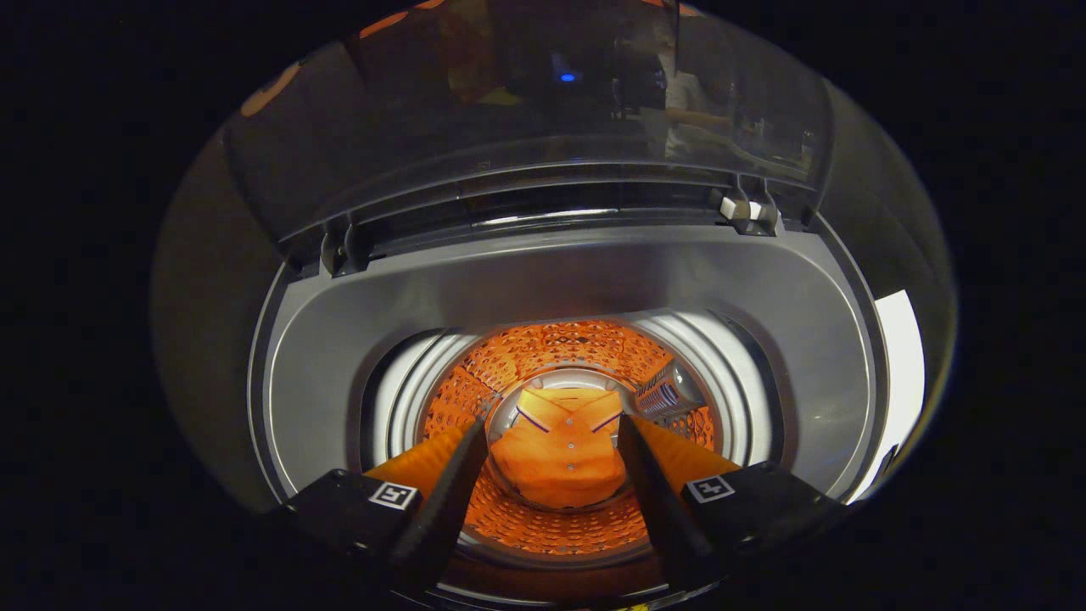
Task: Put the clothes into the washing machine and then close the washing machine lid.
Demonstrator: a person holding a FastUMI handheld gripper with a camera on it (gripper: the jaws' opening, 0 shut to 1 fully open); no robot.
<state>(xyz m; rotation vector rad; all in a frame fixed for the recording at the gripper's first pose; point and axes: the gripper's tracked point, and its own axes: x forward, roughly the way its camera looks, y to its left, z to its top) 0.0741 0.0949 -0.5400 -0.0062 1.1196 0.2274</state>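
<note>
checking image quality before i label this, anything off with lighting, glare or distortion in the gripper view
Gripper view: fisheye bends the washing machine rim; warm orange light floods the drum around the shirt; the raised lid carries room reflections; the open gripper is sharp, surroundings dark.

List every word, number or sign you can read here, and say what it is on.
No readable words or numbers.
Square coded marker, no letters: on the left finger mount of the open hand-held gripper.
Matching marker: on the right finger mount.
Shirt in the washing machine drum: no print.
</note>
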